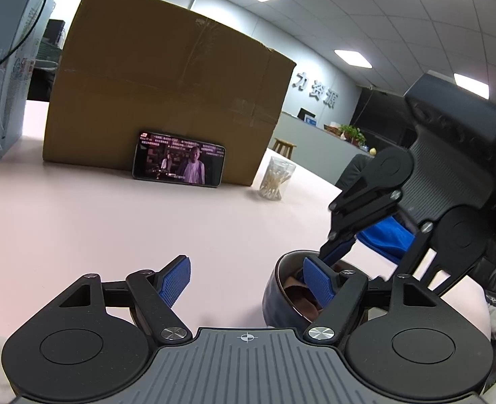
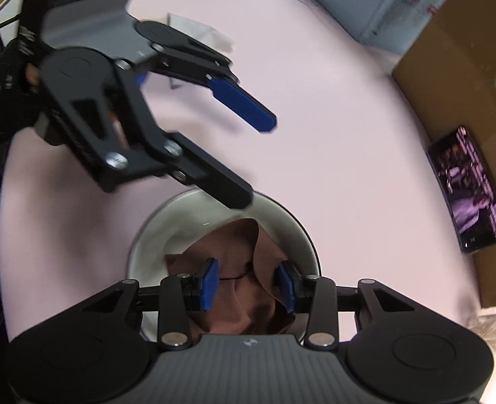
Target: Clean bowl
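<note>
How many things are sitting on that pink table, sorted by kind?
Bowls: 1, the bowl with a brown cloth inside
Cloths: 1
Cardboard boxes: 1, the cardboard box
Phones: 1, the phone
Cotton-swab jars: 1, the jar
White-blue cartons: 1, the carton
Total: 6

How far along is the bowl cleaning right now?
Already done: a brown cloth is inside the bowl. In hand: the right hand-held gripper has its fingers on either side of the cloth, pushing it into the bowl, while the left hand-held gripper is open with one finger at the rim, apparently steadying it. Left: finishing the wipe and lifting the cloth out. I can't tell how clean it is.
</note>
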